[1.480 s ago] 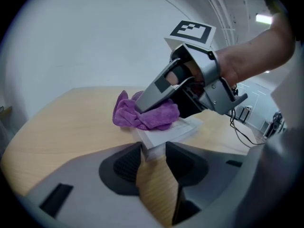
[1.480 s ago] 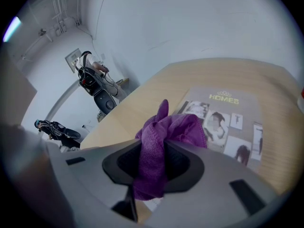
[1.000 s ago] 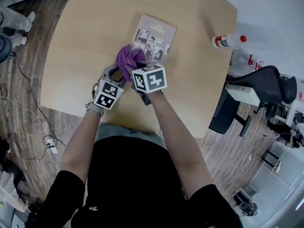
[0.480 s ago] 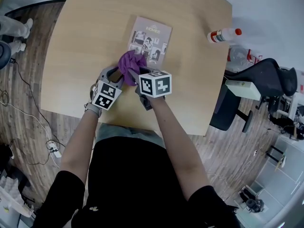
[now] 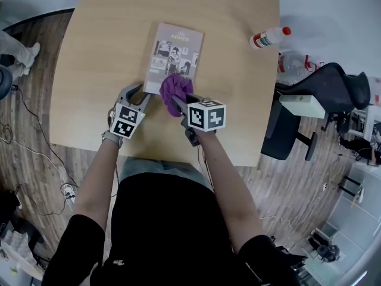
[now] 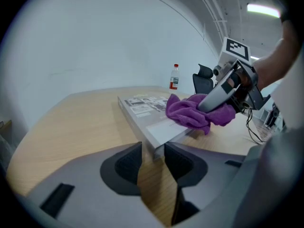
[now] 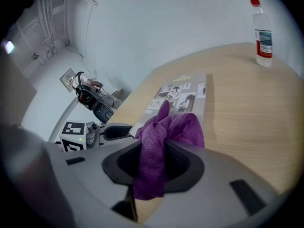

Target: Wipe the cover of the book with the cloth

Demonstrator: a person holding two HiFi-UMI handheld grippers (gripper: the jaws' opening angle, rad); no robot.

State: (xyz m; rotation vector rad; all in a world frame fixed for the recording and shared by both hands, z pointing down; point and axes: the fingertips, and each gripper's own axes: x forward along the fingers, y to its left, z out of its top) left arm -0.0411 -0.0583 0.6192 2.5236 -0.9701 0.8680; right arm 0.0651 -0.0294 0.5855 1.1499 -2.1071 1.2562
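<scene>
A thin book (image 5: 172,49) with a picture cover lies flat in the middle of the wooden table (image 5: 101,34). My left gripper (image 5: 138,92) sits at the book's near left corner. In the left gripper view that corner (image 6: 153,144) is pinched between the jaws of the left gripper (image 6: 153,150). My right gripper (image 5: 178,103) is shut on a bunched purple cloth (image 5: 176,90). The cloth rests on the near right part of the cover, over the book's (image 7: 183,91) edge. In the right gripper view the cloth (image 7: 164,132) fills the jaws and hangs below them.
A plastic bottle (image 5: 269,37) with a red cap lies or stands at the table's far right edge. A black chair (image 5: 324,103) and a white box stand right of the table. Cables lie on the wooden floor at the left.
My right gripper has slid the cloth to the right along the book's near end. The left gripper has stayed at the book's near left corner.
</scene>
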